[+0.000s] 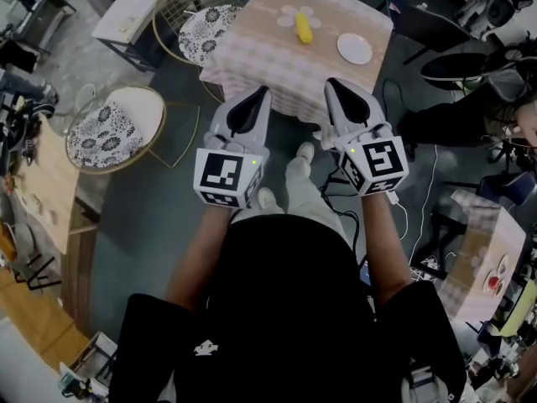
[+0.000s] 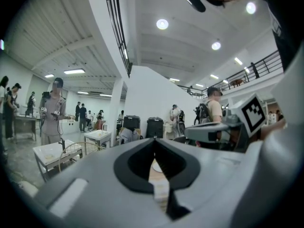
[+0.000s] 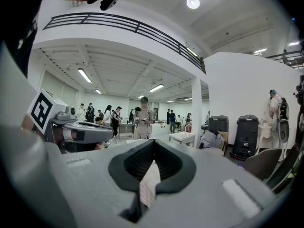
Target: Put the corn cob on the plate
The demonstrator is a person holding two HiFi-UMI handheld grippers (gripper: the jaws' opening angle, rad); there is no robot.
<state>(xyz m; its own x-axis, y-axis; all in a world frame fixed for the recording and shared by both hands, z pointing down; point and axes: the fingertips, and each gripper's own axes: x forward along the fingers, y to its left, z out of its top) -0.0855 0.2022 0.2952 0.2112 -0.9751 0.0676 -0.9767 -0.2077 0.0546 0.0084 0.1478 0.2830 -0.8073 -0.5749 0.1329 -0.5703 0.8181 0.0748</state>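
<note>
A yellow corn cob (image 1: 303,28) lies on the table with the checked cloth (image 1: 252,49), ahead of me. To its right on the same table rests a white plate (image 1: 354,49), with nothing on it. My left gripper (image 1: 262,92) and right gripper (image 1: 332,83) are held side by side, short of the table's near edge, pointing toward it. Both are shut and hold nothing. In the left gripper view the jaws (image 2: 154,140) meet at their tips, as they do in the right gripper view (image 3: 153,141). The cob is apart from both grippers.
Two round wire chairs with patterned cushions (image 1: 113,128) (image 1: 205,28) stand left of the table. A wooden table (image 1: 33,183) runs along the left edge. A small clothed table (image 1: 482,250) and cables are on the right. Several people stand far off in the hall (image 3: 142,120).
</note>
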